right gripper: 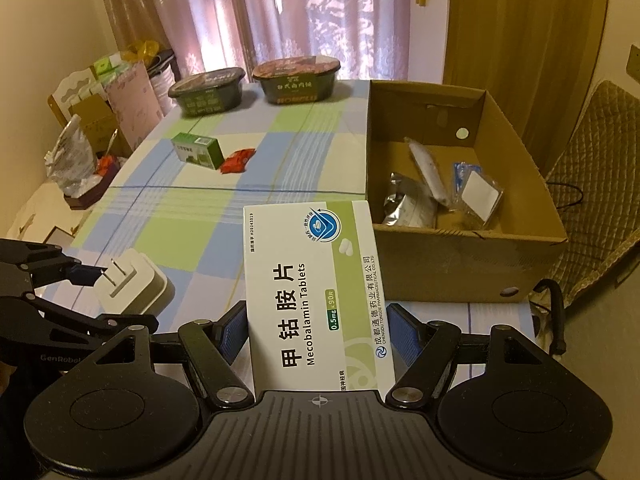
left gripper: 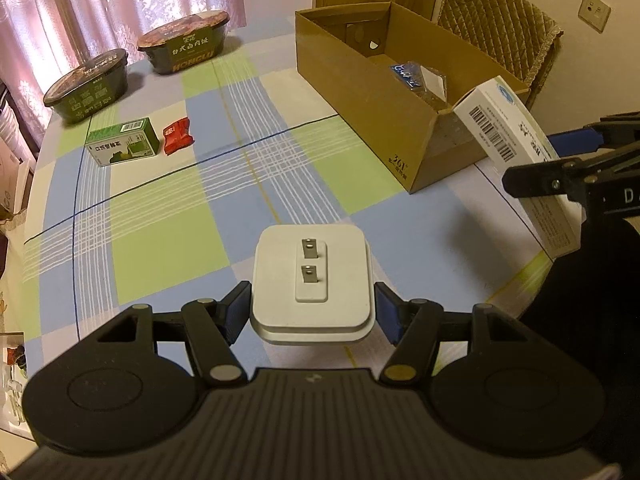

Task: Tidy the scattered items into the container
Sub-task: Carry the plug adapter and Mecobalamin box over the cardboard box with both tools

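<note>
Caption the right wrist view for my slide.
Right gripper holds a white medicine box near the cardboard box.

My two wrist cameras, low over the checked surface [left gripper: 168, 216], facing forward, both sharing the cardboard box [right gripper: 460, 264] ahead.

Pink curtains [right gripper: 304, 20], quilted chair [left gripper: 500, 20]

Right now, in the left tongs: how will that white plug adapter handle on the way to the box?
The white plug adapter looks like rigid moulded plastic, so it probably won't flex. Its smooth, rounded sides may slip between the left tongs. It seems dense for its size, and the flat, squat body should land in the cardboard box without rolling.
</note>
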